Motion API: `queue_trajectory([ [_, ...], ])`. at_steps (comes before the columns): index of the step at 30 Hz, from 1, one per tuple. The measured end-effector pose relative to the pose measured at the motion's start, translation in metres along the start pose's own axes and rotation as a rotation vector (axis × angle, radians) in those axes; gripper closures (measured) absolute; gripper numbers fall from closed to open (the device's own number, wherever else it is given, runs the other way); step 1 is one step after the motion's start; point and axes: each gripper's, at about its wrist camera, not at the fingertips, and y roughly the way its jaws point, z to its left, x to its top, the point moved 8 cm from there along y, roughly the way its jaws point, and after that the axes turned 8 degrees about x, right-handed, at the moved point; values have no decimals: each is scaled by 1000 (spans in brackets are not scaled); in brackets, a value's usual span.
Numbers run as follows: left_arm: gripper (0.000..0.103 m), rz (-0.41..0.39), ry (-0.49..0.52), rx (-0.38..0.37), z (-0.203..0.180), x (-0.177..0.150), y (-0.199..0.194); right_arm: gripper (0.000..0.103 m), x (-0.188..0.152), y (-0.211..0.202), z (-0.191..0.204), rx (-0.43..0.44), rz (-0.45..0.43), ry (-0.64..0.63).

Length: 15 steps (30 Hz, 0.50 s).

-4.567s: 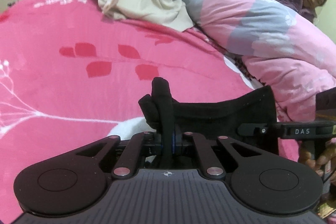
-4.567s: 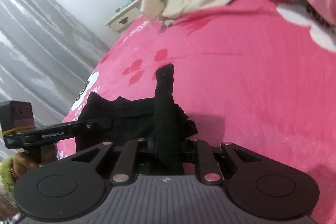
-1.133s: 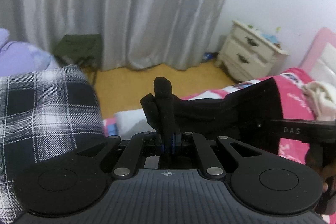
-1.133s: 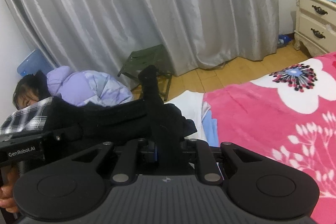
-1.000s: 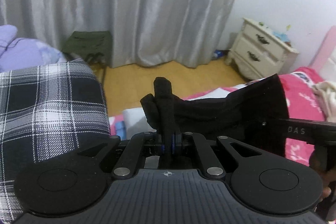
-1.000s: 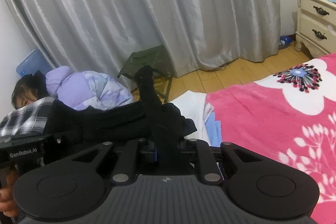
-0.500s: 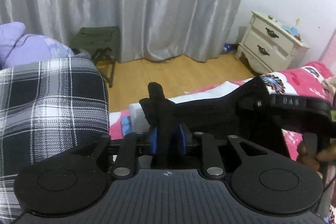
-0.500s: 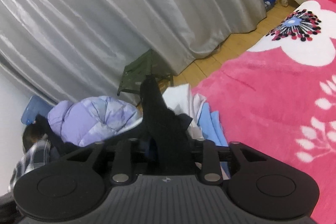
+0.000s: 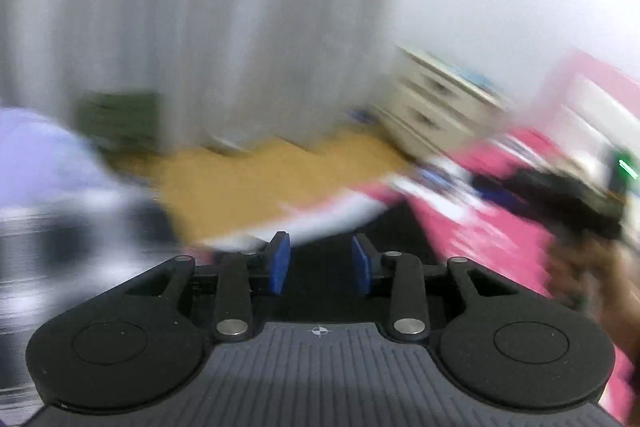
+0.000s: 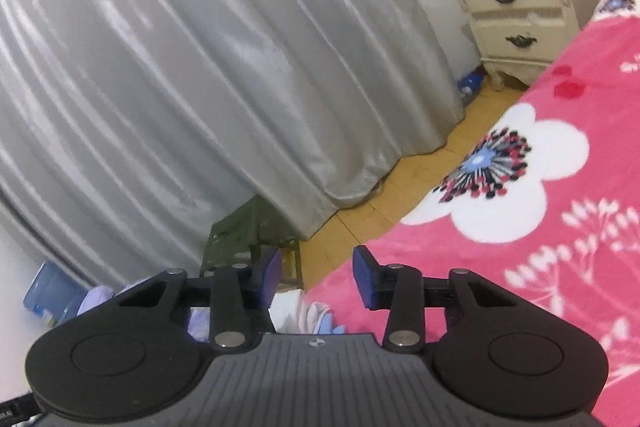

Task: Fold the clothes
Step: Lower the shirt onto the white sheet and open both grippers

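Glossy grey curtain (image 10: 200, 75), plush pink blanket (image 10: 560, 267), smooth wooden floor (image 10: 400, 195), matt cream nightstand (image 10: 524, 15).

The left wrist view is heavily smeared by motion: the curtain (image 9: 200, 27), floor (image 9: 260, 183) and nightstand (image 9: 436, 107) are streaks, while the left claw (image 9: 321, 263) stays sharp. The right wrist view is crisp, evenly and softly lit indoors, with sheen on the curtain folds. Both views bow at the edges and darken in the corners.
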Motion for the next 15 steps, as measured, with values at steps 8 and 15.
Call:
queue_trajectory([
  [8,69,123,-13,149,0,-25,73,61,-25,14,-5,10,168,35],
  [15,69,163,-46,243,28,-31,96,55,-43,46,-4,23,268,59],
])
